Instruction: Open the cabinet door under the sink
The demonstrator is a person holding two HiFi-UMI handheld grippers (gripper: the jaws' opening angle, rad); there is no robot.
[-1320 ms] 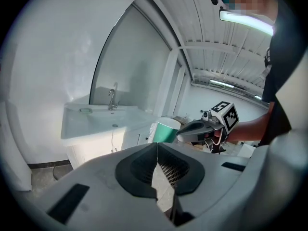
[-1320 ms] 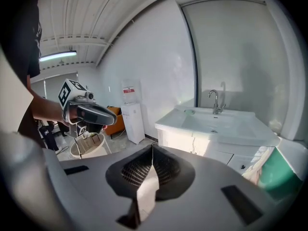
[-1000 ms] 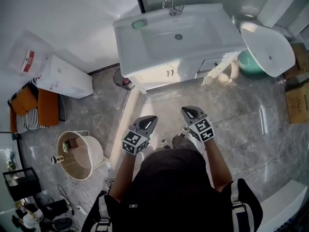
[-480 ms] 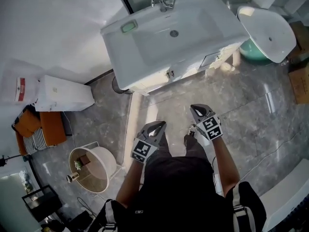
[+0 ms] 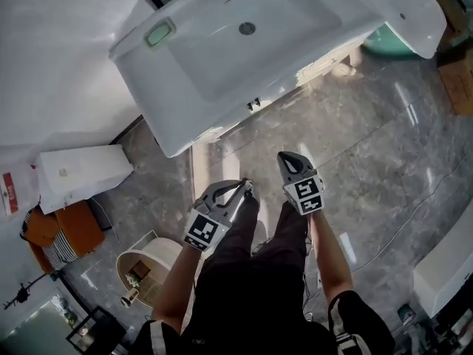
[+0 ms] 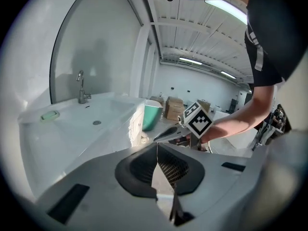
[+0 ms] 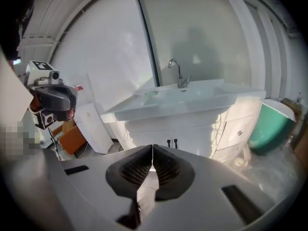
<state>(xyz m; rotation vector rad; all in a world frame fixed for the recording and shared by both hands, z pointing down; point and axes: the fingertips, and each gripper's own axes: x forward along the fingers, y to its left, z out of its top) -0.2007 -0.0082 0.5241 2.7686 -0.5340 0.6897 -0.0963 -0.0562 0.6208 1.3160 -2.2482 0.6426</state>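
Observation:
The white sink vanity (image 5: pixel 222 58) stands ahead of me, its basin seen from above. Only the two small dark handles (image 5: pixel 255 104) of its cabinet doors peek out under the counter in the head view. In the right gripper view the closed white doors (image 7: pixel 163 134) and their handles (image 7: pixel 172 142) sit straight ahead, some way off. My left gripper (image 5: pixel 245 185) and right gripper (image 5: pixel 284 157) hover side by side over the floor, well short of the vanity. Both are shut and hold nothing. The left gripper (image 6: pixel 156 146) looks across the basin (image 6: pixel 91 121). The right gripper (image 7: pixel 152 148) faces the doors.
A green tub (image 5: pixel 403 39) and a white round basin (image 5: pixel 414 6) lie right of the vanity, with a cardboard box (image 5: pixel 458 72) beyond. A white box (image 5: pixel 81 172), an orange cushion (image 5: pixel 55 235) and a round wooden bin (image 5: pixel 140 276) lie at the left. Grey marble floor (image 5: pixel 369 146) lies between.
I have stepped closer to the vanity, which now sits higher and further left in the head view. Both grippers came forward with me and stayed shut.

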